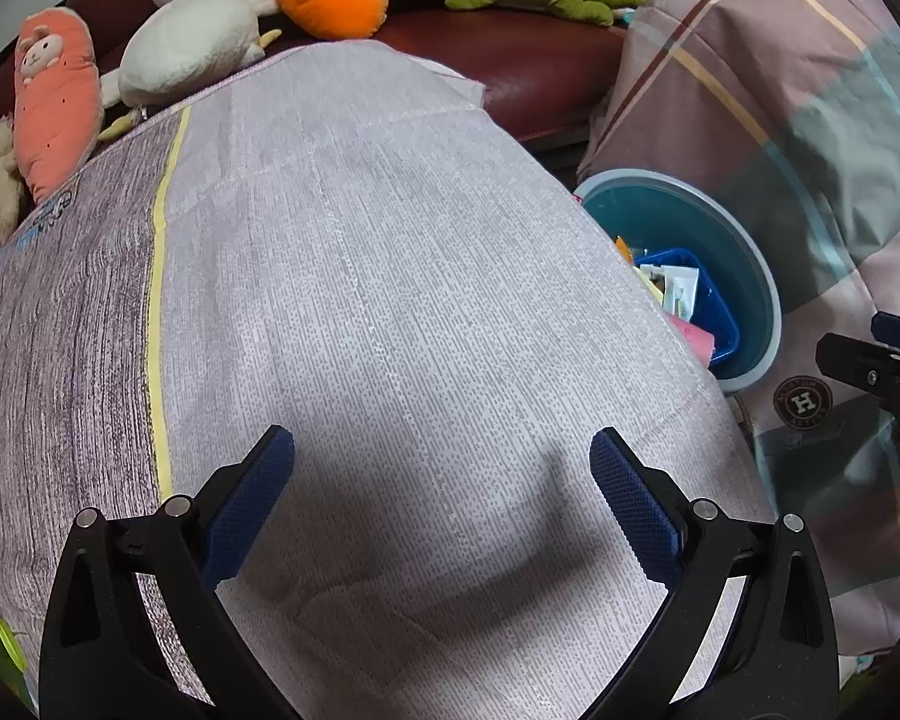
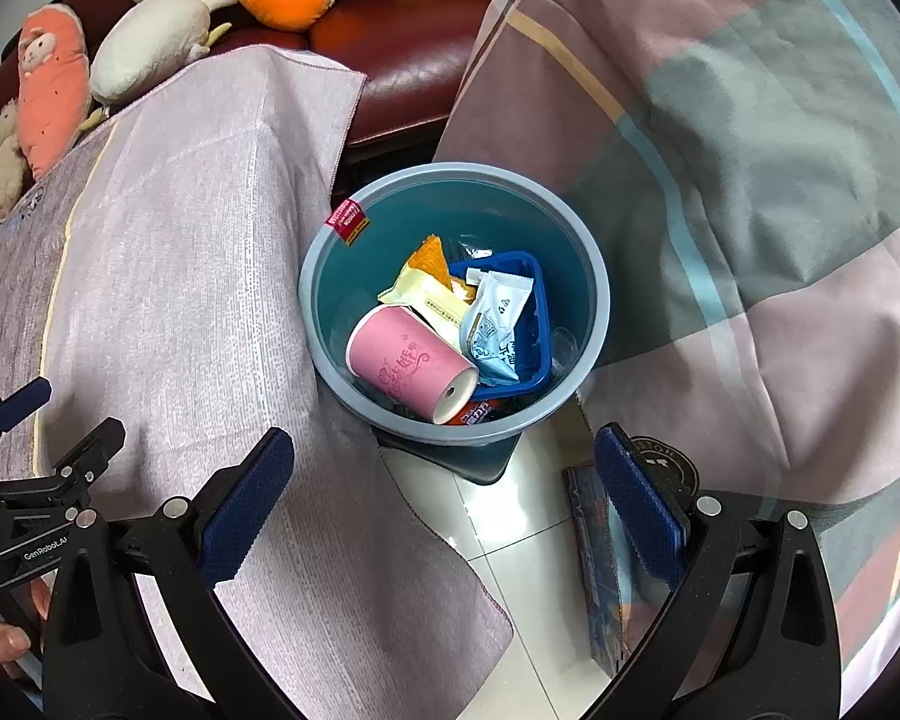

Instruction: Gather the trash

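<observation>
Below the left tongs (image 1: 443, 468) lies a big grey cloth (image 1: 390, 300) with a yellow stripe, spread over what looks like a tabletop. These tongs are wide apart and hold nothing. No trash shows on the cloth from this side. Off to the right, past the cloth's edge, sits the bin (image 1: 756, 276), partly hidden, with some wrappers inside. The tip of the right tongs (image 1: 888, 372) pokes in at the far right. Soft toys (image 1: 192, 42) sit at the back on a dark red sofa (image 1: 540, 66), and a checked blanket (image 1: 780, 90) hangs at the right. Now the right wrist view. The right tongs (image 2: 444, 474) are wide apart too, and empty, hanging over the near side of the bin (image 2: 324, 348). Inside the bin lie a pink cup (image 2: 408, 363) on its side, a blue tray (image 2: 537, 330), a pale blue wrapper (image 2: 498, 318) and a yellow wrapper (image 2: 429, 294). A small red wrapper (image 2: 347, 221) rests on the bin's far left rim, touching the cloth's edge, not fully in. A flat book or box (image 2: 594, 546) lies on the white floor (image 2: 498, 516) by the blanket; I cannot tell if it is trash. So most of the job looks done. The red wrapper may need a push in.
</observation>
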`<state>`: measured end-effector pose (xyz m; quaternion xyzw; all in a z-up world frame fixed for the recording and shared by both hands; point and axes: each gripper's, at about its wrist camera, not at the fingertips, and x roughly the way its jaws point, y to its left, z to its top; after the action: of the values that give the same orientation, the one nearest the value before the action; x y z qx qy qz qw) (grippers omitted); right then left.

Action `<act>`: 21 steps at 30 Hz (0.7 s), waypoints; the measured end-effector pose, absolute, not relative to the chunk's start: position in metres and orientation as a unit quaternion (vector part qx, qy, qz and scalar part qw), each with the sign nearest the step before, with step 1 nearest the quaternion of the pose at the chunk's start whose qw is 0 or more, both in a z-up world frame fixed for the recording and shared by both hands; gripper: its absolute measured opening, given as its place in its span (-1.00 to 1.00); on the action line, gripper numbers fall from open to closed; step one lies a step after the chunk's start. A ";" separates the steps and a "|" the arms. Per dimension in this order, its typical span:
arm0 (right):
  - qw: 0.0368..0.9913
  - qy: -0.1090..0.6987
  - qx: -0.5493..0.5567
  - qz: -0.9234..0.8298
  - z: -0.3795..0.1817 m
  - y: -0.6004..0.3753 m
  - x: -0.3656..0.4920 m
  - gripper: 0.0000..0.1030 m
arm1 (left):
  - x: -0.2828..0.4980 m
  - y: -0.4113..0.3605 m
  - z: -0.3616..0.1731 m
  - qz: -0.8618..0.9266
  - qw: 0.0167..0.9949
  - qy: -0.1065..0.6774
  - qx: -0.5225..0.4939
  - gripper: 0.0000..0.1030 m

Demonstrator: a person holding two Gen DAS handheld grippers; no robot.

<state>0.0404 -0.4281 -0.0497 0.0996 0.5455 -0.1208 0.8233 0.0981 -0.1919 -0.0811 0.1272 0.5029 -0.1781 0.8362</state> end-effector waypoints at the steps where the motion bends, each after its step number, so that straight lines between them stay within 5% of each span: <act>1: 0.824 0.545 0.099 -0.122 -0.050 -0.428 0.041 0.87 | 0.098 -0.192 -0.082 -0.179 0.836 0.503 0.127 0.92; 21: 0.834 0.527 0.087 -0.141 -0.029 -0.423 0.029 0.87 | 0.090 -0.177 -0.069 -0.183 0.842 0.496 0.109 0.92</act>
<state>0.0294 -0.4232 -0.0288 0.0872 0.5265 -0.1414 0.8338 0.0897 -0.1767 -0.0689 0.1088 0.4957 -0.1832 0.8420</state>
